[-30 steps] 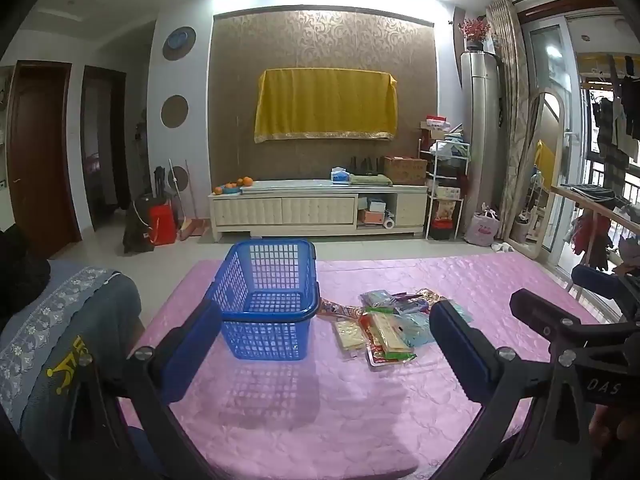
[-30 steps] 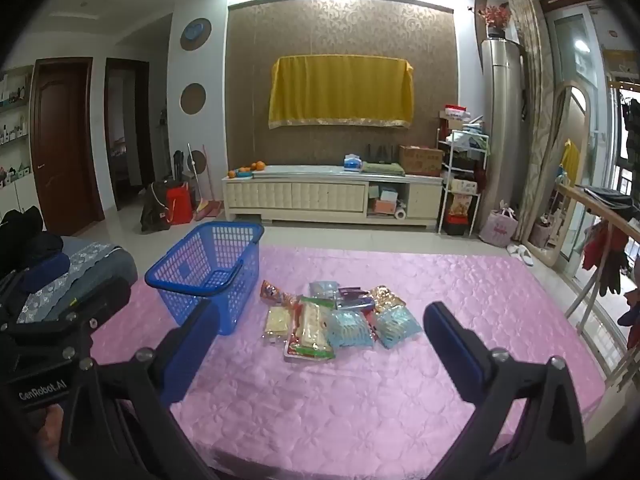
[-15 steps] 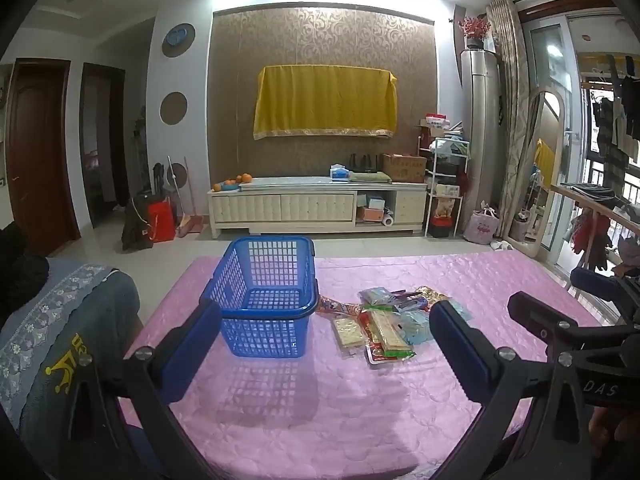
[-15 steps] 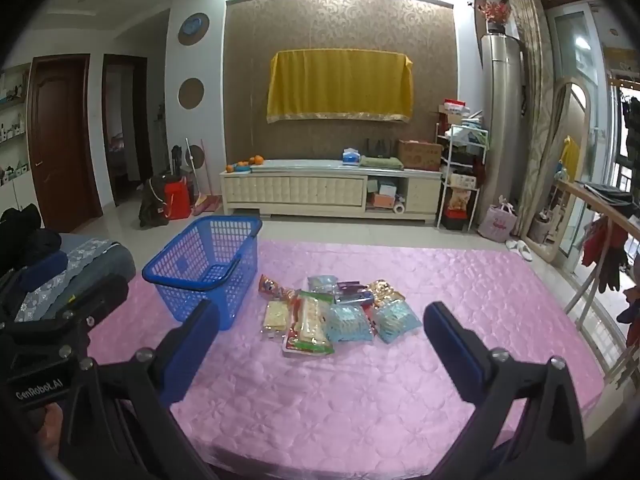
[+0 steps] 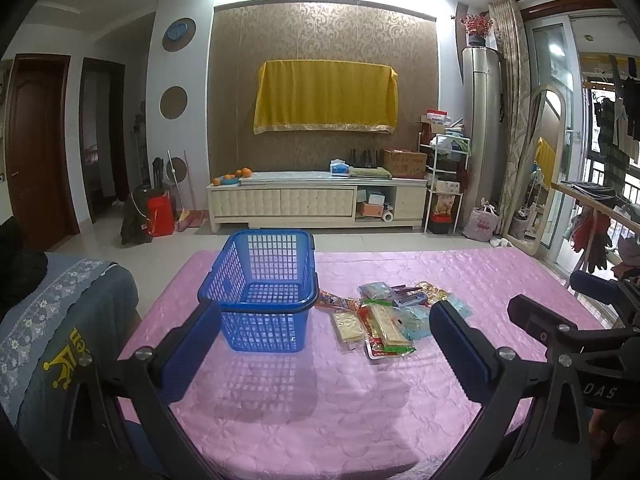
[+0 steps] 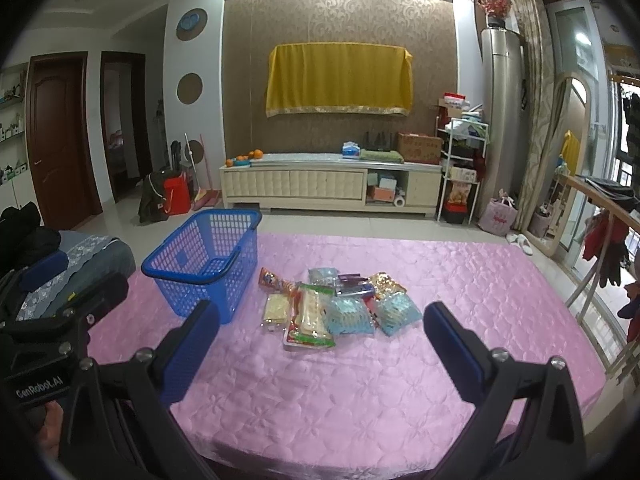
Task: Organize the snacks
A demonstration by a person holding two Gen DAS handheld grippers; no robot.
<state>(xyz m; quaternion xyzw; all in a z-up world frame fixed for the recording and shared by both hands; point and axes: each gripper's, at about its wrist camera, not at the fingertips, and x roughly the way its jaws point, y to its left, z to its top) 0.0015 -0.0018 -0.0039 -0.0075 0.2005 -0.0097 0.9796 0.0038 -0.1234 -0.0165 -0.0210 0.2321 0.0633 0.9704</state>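
One basket (image 6: pixel 204 264), about eight snack packets (image 6: pixel 340 304)

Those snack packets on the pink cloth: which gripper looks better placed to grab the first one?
Probably the right gripper: the snack packets lie straight ahead between its open fingers. The left gripper, also open, faces the empty blue basket instead.

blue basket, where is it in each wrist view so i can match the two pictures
Left wrist: the basket stands left of centre, straight ahead, with the snacks to its right.
Right wrist: the basket stands far to the left, and the snacks lie at centre.
Shared landmark: the yellow cloth on the far wall.
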